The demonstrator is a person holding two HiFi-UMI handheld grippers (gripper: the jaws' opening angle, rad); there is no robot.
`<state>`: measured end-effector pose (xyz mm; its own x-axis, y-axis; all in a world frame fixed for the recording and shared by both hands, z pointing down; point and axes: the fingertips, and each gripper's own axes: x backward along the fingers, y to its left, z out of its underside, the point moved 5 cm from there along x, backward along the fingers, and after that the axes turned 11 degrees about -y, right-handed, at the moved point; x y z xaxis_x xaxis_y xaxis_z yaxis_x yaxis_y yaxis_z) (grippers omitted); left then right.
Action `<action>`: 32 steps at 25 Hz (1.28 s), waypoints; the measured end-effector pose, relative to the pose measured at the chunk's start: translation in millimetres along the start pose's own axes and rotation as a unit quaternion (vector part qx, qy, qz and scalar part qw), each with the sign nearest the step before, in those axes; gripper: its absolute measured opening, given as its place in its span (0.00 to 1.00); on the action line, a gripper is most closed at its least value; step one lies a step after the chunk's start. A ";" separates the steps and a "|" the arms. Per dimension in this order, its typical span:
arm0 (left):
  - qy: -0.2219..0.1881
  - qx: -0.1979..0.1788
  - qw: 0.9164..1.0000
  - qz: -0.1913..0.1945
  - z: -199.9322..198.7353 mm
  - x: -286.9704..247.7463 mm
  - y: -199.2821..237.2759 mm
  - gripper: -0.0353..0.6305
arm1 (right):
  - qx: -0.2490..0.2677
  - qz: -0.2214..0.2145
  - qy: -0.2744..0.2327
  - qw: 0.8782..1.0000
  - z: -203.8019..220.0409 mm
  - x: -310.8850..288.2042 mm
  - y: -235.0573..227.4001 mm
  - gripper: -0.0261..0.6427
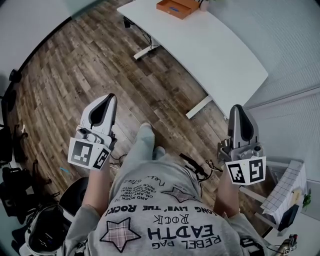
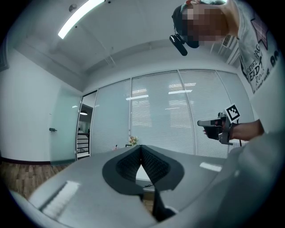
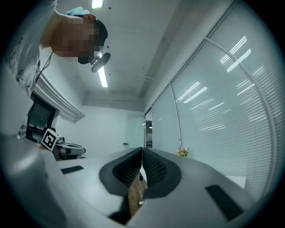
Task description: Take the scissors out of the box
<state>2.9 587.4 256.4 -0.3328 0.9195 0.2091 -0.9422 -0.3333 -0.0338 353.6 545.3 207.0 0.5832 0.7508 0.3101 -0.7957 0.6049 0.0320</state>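
The person's grey shirt (image 1: 165, 220) is nearest, with the left claw (image 1: 107, 98) and right claw (image 1: 236, 108) held out on either side, each clenched on nothing. Open wood floor (image 1: 85, 65) stretches ahead to the curved edge of the white bench (image 1: 220, 55). An orange box (image 1: 177, 7) sits at the bench's far end, well apart from both claws; the scissors cannot be made out in it.
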 end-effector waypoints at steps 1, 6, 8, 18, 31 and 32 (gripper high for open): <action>-0.002 -0.001 1.000 0.001 -0.5 -3.2 4.3 0.07 | 0.000 0.001 -0.001 1.000 -1.0 -5.8 -1.8 0.06; -0.012 0.000 1.000 0.003 -0.2 -31.8 29.7 0.07 | 0.008 -0.005 -0.001 1.000 3.2 -42.9 -4.8 0.06; -0.017 0.003 1.000 0.006 1.0 -46.4 40.6 0.07 | 0.008 -0.008 0.002 1.000 9.6 -61.4 -5.1 0.06; -0.024 0.010 0.999 0.023 15.0 -131.8 114.4 0.07 | 0.009 -0.010 0.020 1.000 47.0 -169.1 -19.1 0.06; -0.037 0.018 0.997 0.057 26.1 -220.7 209.5 0.07 | 0.020 0.000 0.010 1.000 69.6 -293.0 -17.9 0.06; -0.038 0.017 0.997 0.059 26.6 -225.9 215.8 0.07 | 0.021 0.002 0.010 1.000 70.5 -299.7 -17.5 0.06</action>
<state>-124.2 302.3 227.8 -0.4359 0.8559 0.2784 -0.8945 -0.4462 -0.0290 181.2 291.0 180.5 0.5827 0.7589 0.2908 -0.8039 0.5906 0.0698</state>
